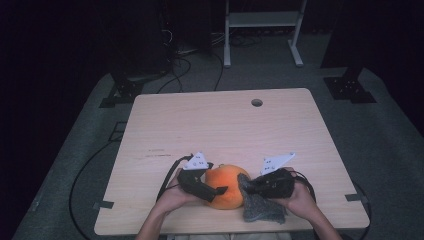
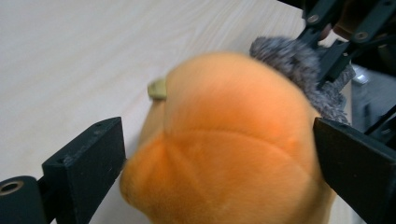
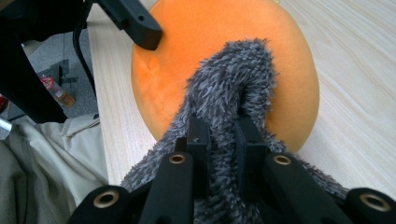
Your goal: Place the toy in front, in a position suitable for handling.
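Note:
A round orange plush [image 1: 227, 186] with a small green stub [image 2: 158, 88] rests on the wooden table [image 1: 225, 125] near its front edge. My left gripper [image 1: 221, 191] straddles it from the left, with the plush [image 2: 224, 149] between its wide-spread jaws and not visibly squeezed. One left finger [image 3: 140, 25] lies against the top of the plush [image 3: 196, 42]. My right gripper [image 3: 222, 135] is shut on a grey fuzzy cloth [image 3: 233, 88], which it holds against the plush's right side. The rest of the cloth [image 1: 260, 207] lies bunched on the table beneath that gripper [image 1: 252, 187].
A cable hole [image 1: 257, 102] sits in the far part of the tabletop. Beyond the table, a white frame [image 1: 262, 30] and cables lie on the grey floor. A person's beige clothing [image 3: 46, 158] is at the table's front edge.

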The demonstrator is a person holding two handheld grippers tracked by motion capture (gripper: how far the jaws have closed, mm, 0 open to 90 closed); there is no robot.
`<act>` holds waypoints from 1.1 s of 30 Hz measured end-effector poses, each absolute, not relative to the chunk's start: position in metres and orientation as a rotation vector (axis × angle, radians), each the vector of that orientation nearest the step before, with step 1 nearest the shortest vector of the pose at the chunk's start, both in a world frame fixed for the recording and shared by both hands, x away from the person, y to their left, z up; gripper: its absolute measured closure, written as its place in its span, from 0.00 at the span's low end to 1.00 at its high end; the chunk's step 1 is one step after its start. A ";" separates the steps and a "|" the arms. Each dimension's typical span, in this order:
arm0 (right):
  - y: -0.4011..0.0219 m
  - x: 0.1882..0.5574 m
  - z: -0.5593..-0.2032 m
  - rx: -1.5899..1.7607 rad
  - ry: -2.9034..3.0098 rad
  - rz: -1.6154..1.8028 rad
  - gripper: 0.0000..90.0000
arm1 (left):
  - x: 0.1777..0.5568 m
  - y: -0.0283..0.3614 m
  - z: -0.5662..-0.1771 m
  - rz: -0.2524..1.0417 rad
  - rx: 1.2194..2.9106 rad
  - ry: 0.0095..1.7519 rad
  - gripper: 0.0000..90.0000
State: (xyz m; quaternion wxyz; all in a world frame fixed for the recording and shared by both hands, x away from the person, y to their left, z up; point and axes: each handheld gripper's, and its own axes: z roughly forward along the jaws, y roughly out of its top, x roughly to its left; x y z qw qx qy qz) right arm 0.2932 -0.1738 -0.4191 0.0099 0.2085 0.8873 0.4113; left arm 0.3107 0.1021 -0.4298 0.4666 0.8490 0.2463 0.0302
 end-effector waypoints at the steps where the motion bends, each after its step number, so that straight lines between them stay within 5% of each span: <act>1: -0.174 0.293 -0.418 0.648 2.765 1.282 0.87 | 0.311 0.101 -0.432 0.047 2.088 0.605 0.07; 4: -0.174 0.293 -0.415 0.659 2.728 1.281 0.87 | 0.302 0.097 -0.427 0.184 2.087 0.532 0.28; 7: -0.177 0.289 -0.408 0.669 2.644 1.282 0.87 | 0.291 0.093 -0.415 0.384 1.991 0.406 0.36; 13: -0.178 0.291 -0.405 0.699 2.575 1.283 0.87 | 0.298 0.093 -0.431 0.423 2.000 0.390 0.31; 22: -0.176 0.301 -0.433 0.729 2.710 1.118 0.87 | 0.299 0.114 -0.440 0.310 2.018 0.428 0.26; 33: -0.179 0.309 -0.428 0.820 2.648 1.325 0.87 | 0.298 0.118 -0.445 0.294 2.008 0.416 0.26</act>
